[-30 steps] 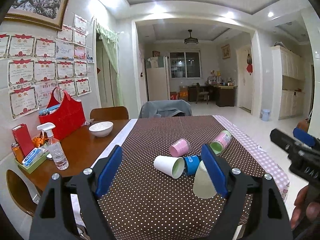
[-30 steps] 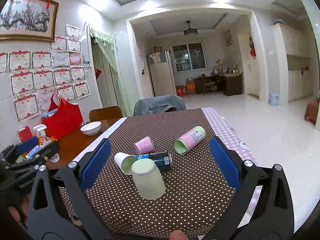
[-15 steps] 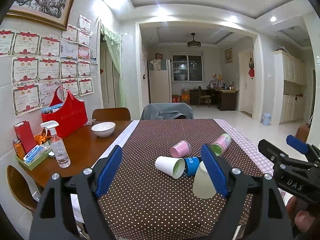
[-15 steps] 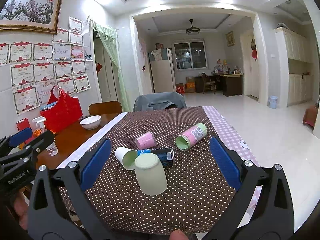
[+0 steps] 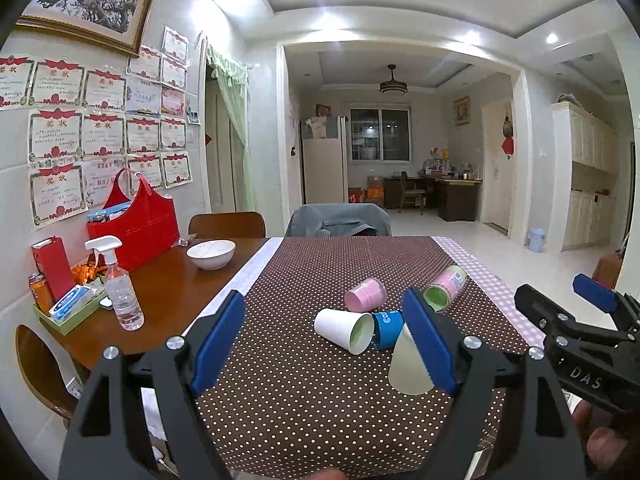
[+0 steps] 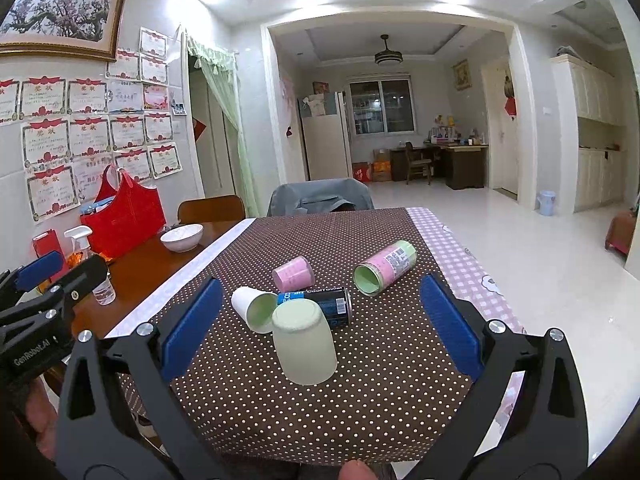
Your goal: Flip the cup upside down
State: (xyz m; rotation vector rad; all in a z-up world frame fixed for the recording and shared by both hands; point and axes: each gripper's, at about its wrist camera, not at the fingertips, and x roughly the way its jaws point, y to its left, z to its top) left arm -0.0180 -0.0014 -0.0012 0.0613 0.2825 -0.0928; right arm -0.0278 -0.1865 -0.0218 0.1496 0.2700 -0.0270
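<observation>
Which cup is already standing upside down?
The pale green cup nearest the cameras: it stands mouth-down, base up. The white cup and pink cup lie on their sides.

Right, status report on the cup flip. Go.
Left gripper open, empty. Right gripper open, empty. Pale green cup upside down on the dotted cloth. White cup and blue can on their sides, close behind it.

bright ceiling spotlights glare overhead; sharp frames, fisheye bending, dark corners.
</observation>
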